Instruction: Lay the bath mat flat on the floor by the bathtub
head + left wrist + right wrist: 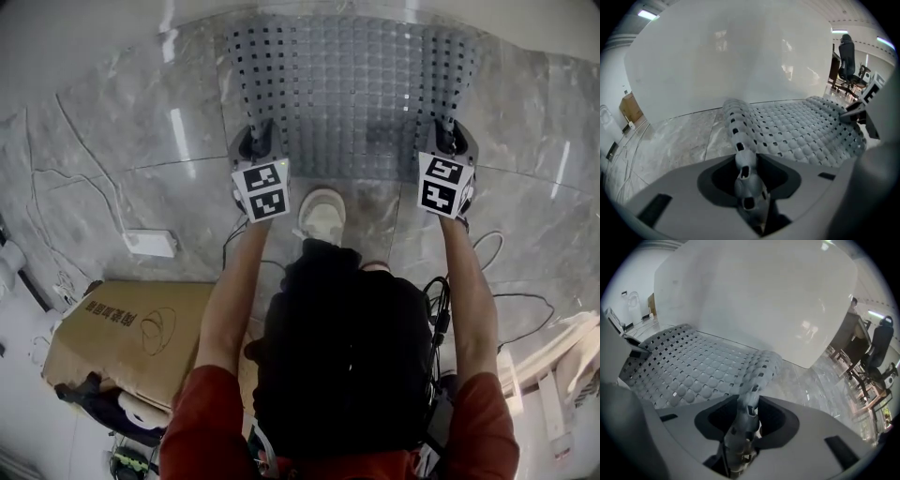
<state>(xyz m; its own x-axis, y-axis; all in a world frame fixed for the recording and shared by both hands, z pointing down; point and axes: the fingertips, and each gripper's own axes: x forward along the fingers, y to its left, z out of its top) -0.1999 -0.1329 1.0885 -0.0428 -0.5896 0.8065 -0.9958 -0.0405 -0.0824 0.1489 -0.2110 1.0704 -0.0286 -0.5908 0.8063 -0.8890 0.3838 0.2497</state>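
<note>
Opening grippers (259,133) (449,130); enclosed mat (352,94) corners half-hidden.

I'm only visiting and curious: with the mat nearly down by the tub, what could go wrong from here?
1. The left gripper and right gripper are opening their jaws with the bath mat corners raised between them. Once dropped, those corners may stay curled instead of lying flat.
2. The mat's side edges roll upward near each gripper, so a ridge could remain.
3. The person's shoe stands close to the near edge and might catch it.
</note>
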